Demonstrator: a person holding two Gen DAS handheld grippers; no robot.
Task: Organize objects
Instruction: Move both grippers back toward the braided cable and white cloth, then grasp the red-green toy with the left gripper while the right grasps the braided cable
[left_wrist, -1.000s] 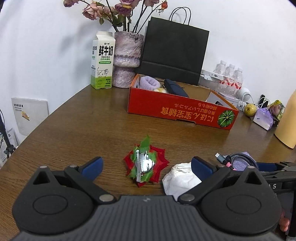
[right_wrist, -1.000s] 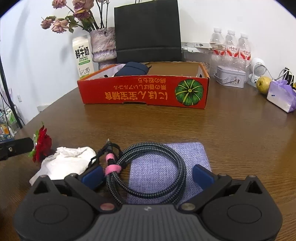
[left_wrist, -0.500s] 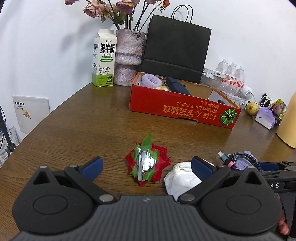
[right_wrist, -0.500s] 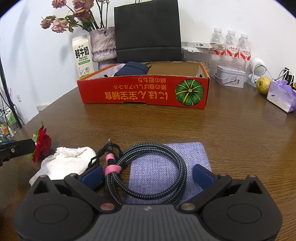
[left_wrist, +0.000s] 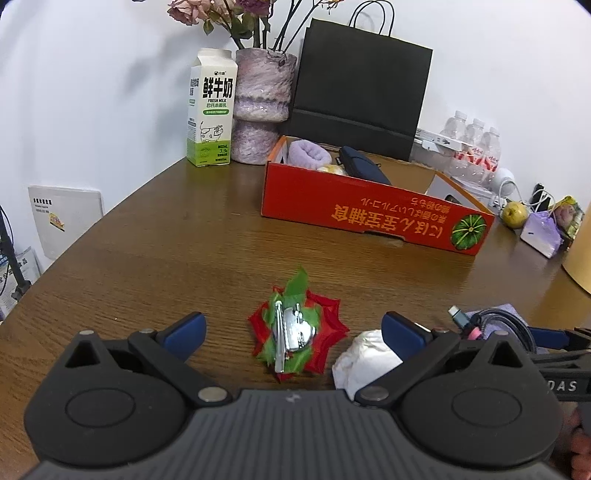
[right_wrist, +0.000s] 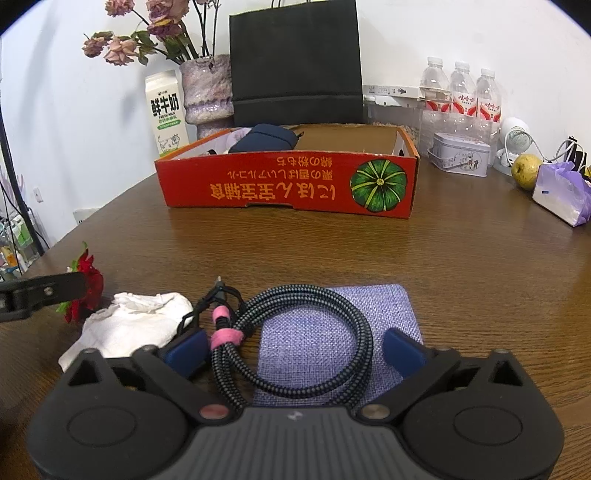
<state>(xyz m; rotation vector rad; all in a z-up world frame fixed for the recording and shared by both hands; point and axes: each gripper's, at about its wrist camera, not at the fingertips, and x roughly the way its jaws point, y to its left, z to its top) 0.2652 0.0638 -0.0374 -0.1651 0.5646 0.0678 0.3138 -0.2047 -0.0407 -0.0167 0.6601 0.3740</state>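
Observation:
A red and green fabric flower with a metal clip (left_wrist: 327, 325) lies on the wooden table (left_wrist: 184, 240). It sits between the spread fingers of my left gripper (left_wrist: 292, 332), which is open and not touching it. My right gripper (right_wrist: 294, 349) straddles a coiled braided cable (right_wrist: 354, 325) with a pink tie. The cable rests on a purple cloth mat (right_wrist: 388, 306). The right jaws are closing, and the pads stand just clear of the coil. A crumpled white tissue (right_wrist: 136, 317) lies between the flower and the cable. A red cardboard box (right_wrist: 288, 188) stands farther back with a dark pouch (right_wrist: 266, 138) inside.
A milk carton (left_wrist: 212, 110), a vase of dried flowers (left_wrist: 262, 107) and a black paper bag (left_wrist: 358, 85) stand behind the box. Water bottles (right_wrist: 461, 96), a tin (right_wrist: 461, 155), a pear (right_wrist: 526, 170) and a purple packet (right_wrist: 561, 195) are at the right.
The right gripper's fingers have drawn slightly inward around the cable. The left gripper has barely shifted, and the flower stays between its fingers.

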